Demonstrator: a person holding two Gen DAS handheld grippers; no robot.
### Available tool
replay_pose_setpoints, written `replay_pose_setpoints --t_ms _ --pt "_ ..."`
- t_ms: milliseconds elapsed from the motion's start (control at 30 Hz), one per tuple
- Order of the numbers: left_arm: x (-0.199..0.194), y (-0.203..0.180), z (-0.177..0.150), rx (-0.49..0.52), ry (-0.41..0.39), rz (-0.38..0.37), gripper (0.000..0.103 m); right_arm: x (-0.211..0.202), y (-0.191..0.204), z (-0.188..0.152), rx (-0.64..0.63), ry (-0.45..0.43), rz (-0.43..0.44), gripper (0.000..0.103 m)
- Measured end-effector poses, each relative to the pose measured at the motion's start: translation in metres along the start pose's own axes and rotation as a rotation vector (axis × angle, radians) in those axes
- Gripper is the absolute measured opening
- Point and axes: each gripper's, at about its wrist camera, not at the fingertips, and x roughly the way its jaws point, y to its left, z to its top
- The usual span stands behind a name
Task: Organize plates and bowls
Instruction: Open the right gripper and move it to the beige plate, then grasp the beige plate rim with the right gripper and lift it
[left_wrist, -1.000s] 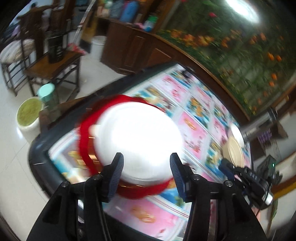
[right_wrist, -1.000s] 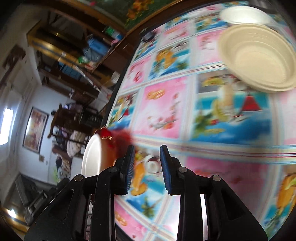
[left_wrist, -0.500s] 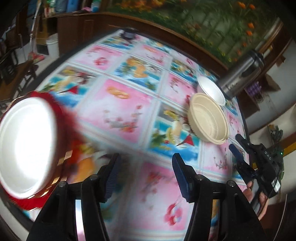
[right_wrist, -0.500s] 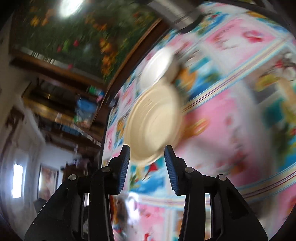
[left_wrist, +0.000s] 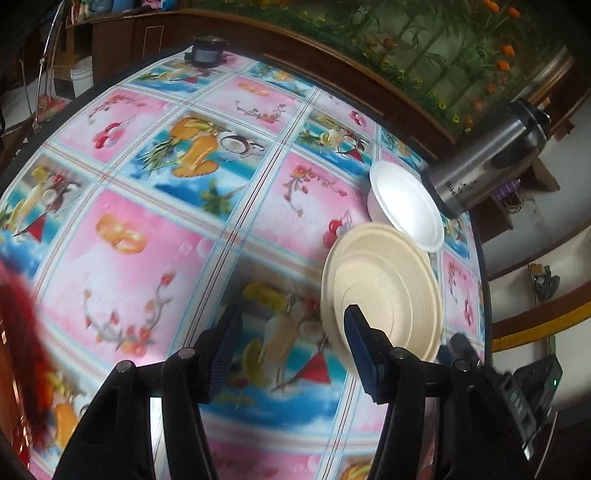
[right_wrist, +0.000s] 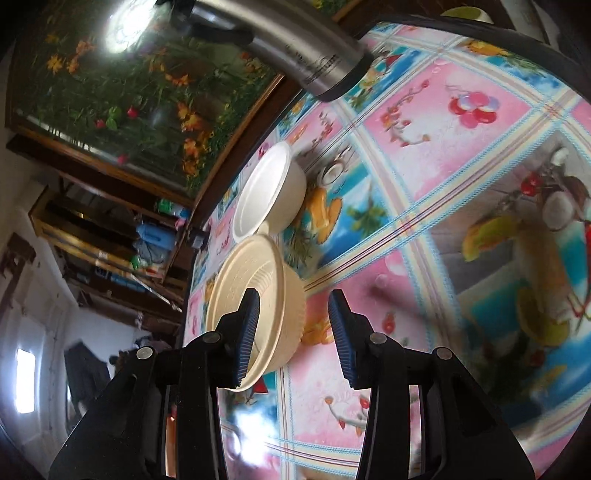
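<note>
Cream bowl (right_wrist: 255, 310) astride right jaws' left pad

Place: you are in a home's dining room
Table: you face a round table under a glossy pink-and-blue fruit-print tablecloth (left_wrist: 155, 236)
Tableware: a cream ribbed disposable bowl (left_wrist: 384, 291) and a white foam bowl (left_wrist: 406, 206) sit beside a tall brushed-steel thermos flask (left_wrist: 487, 151)
Walls: a large flower painting in a dark wooden frame (right_wrist: 122, 96) hangs by you
Storage: dark wooden shelves with bottles (right_wrist: 122, 240)
</note>
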Motion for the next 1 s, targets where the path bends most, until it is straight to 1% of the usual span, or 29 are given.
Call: replay_pose_setpoints --t_ms 167,233,367,467,533,600,767,867,1000 --pt "0.014 0.007 0.008 -0.033 0.006 -0.008 0.058 0.011 0.010 -0.005 -0.050 0.024 -0.010 0.039" --pt "0.016 0.010 0.011 -0.052 0.007 -0.024 0.058 0.015 0.009 -0.005 -0.046 0.029 -0.014 0.039" --pt "0.016 0.016 0.015 -0.069 -0.014 -0.021 0.059 0.019 0.009 -0.009 -0.045 0.041 -0.014 0.039" --pt "0.018 0.018 0.016 -0.084 -0.004 -0.053 0.062 0.016 0.013 -0.011 -0.064 0.019 -0.007 0.039" --pt "0.022 0.017 0.016 -0.091 0.020 -0.083 0.062 0.018 0.016 -0.011 -0.075 0.017 -0.014 0.039" --pt "0.023 0.012 0.015 -0.090 0.033 -0.117 0.062 0.020 0.016 -0.012 -0.076 0.020 -0.017 0.039" --pt "0.029 -0.001 0.012 -0.071 0.062 -0.152 0.063 0.027 0.013 -0.014 -0.069 0.044 -0.029 0.039" --pt "0.032 -0.004 0.010 -0.070 0.059 -0.148 0.063 0.027 0.013 -0.015 -0.066 0.045 -0.023 0.039" --pt "0.030 -0.006 0.008 -0.061 0.016 -0.146 0.060 0.025 0.011 -0.015 -0.054 0.032 -0.022 0.039"
